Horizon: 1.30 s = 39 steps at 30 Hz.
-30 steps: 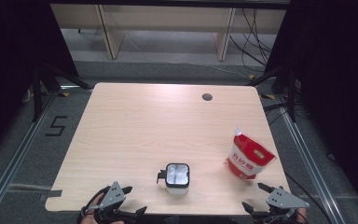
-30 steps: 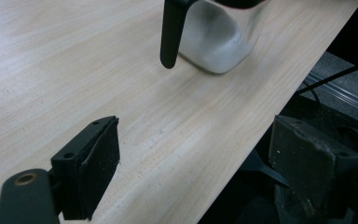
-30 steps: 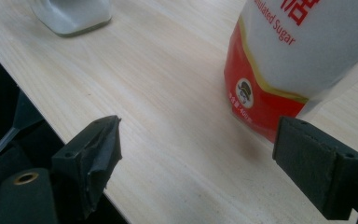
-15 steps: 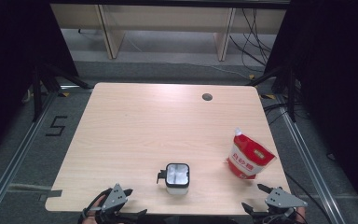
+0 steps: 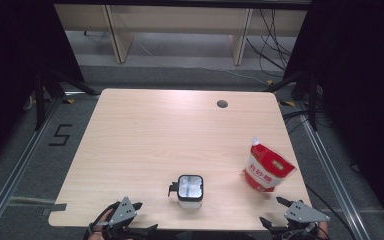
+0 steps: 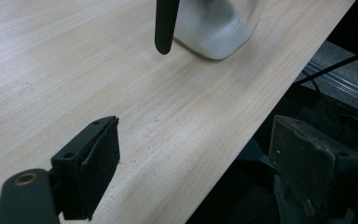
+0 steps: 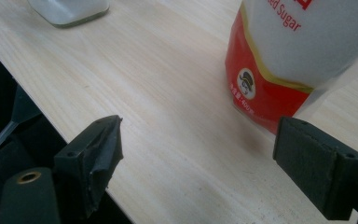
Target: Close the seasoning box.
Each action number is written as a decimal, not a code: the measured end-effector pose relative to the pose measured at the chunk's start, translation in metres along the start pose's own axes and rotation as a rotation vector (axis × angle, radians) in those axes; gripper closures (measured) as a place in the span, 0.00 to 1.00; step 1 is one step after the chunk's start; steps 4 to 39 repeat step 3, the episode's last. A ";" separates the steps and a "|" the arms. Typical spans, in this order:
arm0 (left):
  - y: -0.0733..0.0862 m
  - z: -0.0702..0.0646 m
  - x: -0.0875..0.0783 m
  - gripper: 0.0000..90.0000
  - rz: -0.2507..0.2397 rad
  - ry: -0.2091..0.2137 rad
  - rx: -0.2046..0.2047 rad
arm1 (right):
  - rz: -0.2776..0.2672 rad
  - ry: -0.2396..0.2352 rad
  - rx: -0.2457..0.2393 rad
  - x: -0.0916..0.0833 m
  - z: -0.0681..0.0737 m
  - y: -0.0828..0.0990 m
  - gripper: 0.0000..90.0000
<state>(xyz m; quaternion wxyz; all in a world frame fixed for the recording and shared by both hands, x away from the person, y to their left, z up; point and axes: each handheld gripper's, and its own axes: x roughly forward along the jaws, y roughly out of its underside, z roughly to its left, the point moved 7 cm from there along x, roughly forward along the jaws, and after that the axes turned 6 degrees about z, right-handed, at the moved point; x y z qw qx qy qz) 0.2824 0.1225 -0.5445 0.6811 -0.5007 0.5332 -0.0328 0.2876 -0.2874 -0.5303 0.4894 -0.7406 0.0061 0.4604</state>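
Pale wood, the table point(image 5: 145, 145) carries nothing that has been handled yet. At seven o'clock the left gripper point(image 5: 130, 220) hangs over the near edge, jaws spread wide and empty, well short of the metal cup point(image 5: 190, 189) with its black handle, which stands upright at six o'clock near the front edge. At four o'clock the red-and-white sugar pouch point(image 5: 267, 170) stands sealed and untouched. The right gripper point(image 5: 280, 215) at five o'clock gapes empty just before it. I judge everything remains: grasping, opening, pouring.
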 end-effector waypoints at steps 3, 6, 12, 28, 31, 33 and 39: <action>-0.001 -0.001 0.000 0.17 -0.006 0.007 -0.016 | -0.002 0.020 -0.006 -0.001 -0.002 0.000 0.18; -0.001 -0.001 0.000 0.17 -0.006 0.007 -0.016 | -0.002 0.020 -0.006 -0.001 -0.002 0.000 0.18; -0.001 -0.001 0.000 0.17 -0.006 0.007 -0.016 | -0.002 0.020 -0.006 -0.001 -0.002 0.000 0.18; -0.001 -0.001 0.000 0.17 -0.006 0.007 -0.016 | -0.002 0.020 -0.006 -0.001 -0.002 0.000 0.18; -0.001 -0.001 0.000 0.17 -0.006 0.007 -0.016 | -0.002 0.020 -0.006 -0.001 -0.002 0.000 0.18; -0.001 -0.001 0.000 0.17 -0.006 0.007 -0.016 | -0.002 0.020 -0.006 -0.001 -0.002 0.000 0.18; -0.001 -0.001 0.000 0.17 -0.006 0.007 -0.016 | -0.002 0.020 -0.006 -0.001 -0.002 0.000 0.18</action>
